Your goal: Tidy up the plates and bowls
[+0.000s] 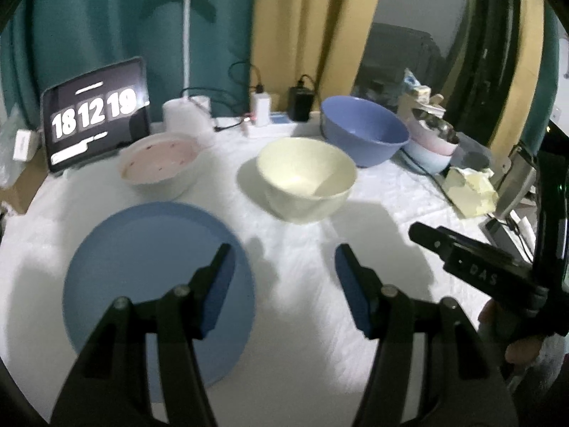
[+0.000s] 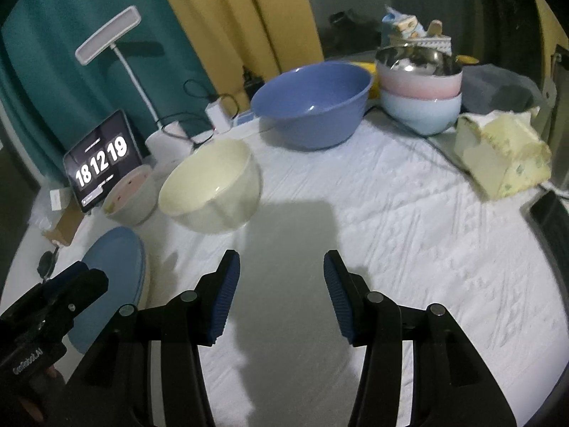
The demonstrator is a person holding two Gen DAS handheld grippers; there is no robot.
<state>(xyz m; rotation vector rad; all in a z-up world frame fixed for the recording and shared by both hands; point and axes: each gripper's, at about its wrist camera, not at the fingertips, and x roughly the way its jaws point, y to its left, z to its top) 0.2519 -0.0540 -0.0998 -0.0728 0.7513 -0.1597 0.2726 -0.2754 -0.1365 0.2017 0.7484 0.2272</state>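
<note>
Jaws: left gripper (image 1: 282, 267) and right gripper (image 2: 281, 274) both spread, empty | blue plate (image 1: 156, 284) near left | risk: flat rim on soft cloth slips the pinch

Left gripper (image 1: 282, 270) jaws apart, empty, above the blue plate (image 1: 142, 267) at tabletop (image 1: 384, 206) near edge; cream bowl (image 1: 306, 178) mid-table, periwinkle bowl (image 1: 364, 130) behind.
</note>
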